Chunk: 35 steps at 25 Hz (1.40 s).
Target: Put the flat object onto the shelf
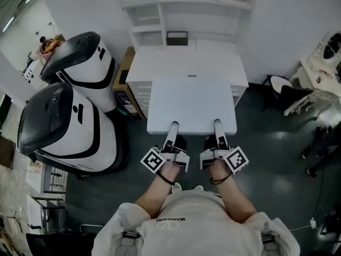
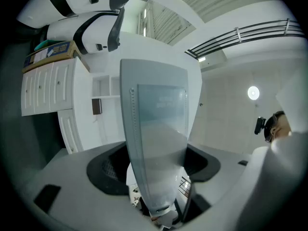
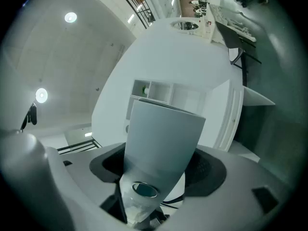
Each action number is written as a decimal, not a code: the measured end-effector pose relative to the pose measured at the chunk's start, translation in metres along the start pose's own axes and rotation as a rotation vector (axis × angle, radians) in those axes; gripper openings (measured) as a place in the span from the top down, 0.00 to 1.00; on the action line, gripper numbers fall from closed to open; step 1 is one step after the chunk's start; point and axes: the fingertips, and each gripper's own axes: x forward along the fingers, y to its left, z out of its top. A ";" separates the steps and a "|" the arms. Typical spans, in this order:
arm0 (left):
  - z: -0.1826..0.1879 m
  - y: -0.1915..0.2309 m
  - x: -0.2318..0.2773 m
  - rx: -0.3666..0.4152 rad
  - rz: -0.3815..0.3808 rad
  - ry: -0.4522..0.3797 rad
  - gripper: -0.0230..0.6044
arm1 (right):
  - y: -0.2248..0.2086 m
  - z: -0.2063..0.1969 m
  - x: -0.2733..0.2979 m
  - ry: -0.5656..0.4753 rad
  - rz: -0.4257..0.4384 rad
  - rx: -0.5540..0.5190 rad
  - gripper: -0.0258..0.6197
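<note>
A flat white board [image 1: 192, 105] hangs level over the dark floor, its far edge at the front of a white desk [image 1: 186, 60]. My left gripper [image 1: 173, 127] and right gripper [image 1: 217, 124] are each shut on the board's near edge, side by side. White shelf compartments [image 1: 181, 4] rise behind the desk, and a small black box [image 1: 177, 38] sits at its back. In the left gripper view the board [image 2: 156, 138] runs edge-on between the jaws toward the shelves. The right gripper view shows the board [image 3: 161, 134] the same way, wedged between its jaws.
Two large white-and-black machines [image 1: 80, 63] [image 1: 58, 127] stand close on the left. A brown cabinet [image 1: 125, 71] sits between them and the desk. A black-and-white chair [image 1: 285, 92] and other gear stand at the right, on dark floor [image 1: 266, 159].
</note>
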 end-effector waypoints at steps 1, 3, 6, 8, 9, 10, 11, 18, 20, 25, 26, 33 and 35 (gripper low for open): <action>0.000 0.000 0.000 -0.002 0.001 -0.001 0.45 | 0.000 0.000 0.000 0.002 0.001 -0.003 0.43; 0.001 0.000 0.000 -0.006 0.003 -0.003 0.45 | 0.001 -0.001 0.001 0.003 0.002 -0.007 0.43; 0.001 0.001 0.000 -0.007 0.006 0.000 0.45 | 0.000 -0.001 0.000 -0.006 -0.006 -0.003 0.42; 0.001 0.002 0.000 -0.008 0.007 0.003 0.45 | 0.000 -0.001 0.001 -0.013 -0.006 -0.001 0.41; 0.001 0.002 0.000 -0.009 0.007 0.004 0.45 | 0.001 0.000 0.001 -0.014 -0.004 -0.005 0.41; 0.001 0.002 0.000 -0.010 0.008 0.004 0.45 | 0.001 0.000 0.002 -0.012 -0.003 -0.011 0.41; 0.001 0.002 0.000 -0.010 0.008 0.003 0.45 | 0.001 0.000 0.002 -0.009 -0.003 -0.017 0.41; 0.015 0.006 -0.004 -0.014 0.006 -0.006 0.45 | 0.003 -0.012 0.009 -0.004 -0.009 -0.026 0.41; 0.019 0.008 -0.006 -0.017 0.006 -0.008 0.45 | 0.003 -0.017 0.010 -0.002 -0.010 -0.034 0.41; 0.055 0.016 -0.015 -0.035 0.008 -0.011 0.45 | 0.008 -0.052 0.026 -0.006 -0.009 -0.026 0.41; 0.060 0.018 -0.016 -0.037 0.010 -0.015 0.45 | 0.009 -0.056 0.029 -0.002 -0.011 -0.028 0.41; 0.074 0.027 -0.003 -0.032 0.007 -0.023 0.45 | 0.004 -0.060 0.051 0.008 -0.017 -0.033 0.41; 0.074 0.030 0.007 -0.030 0.006 -0.020 0.45 | 0.001 -0.055 0.059 0.005 -0.012 -0.029 0.41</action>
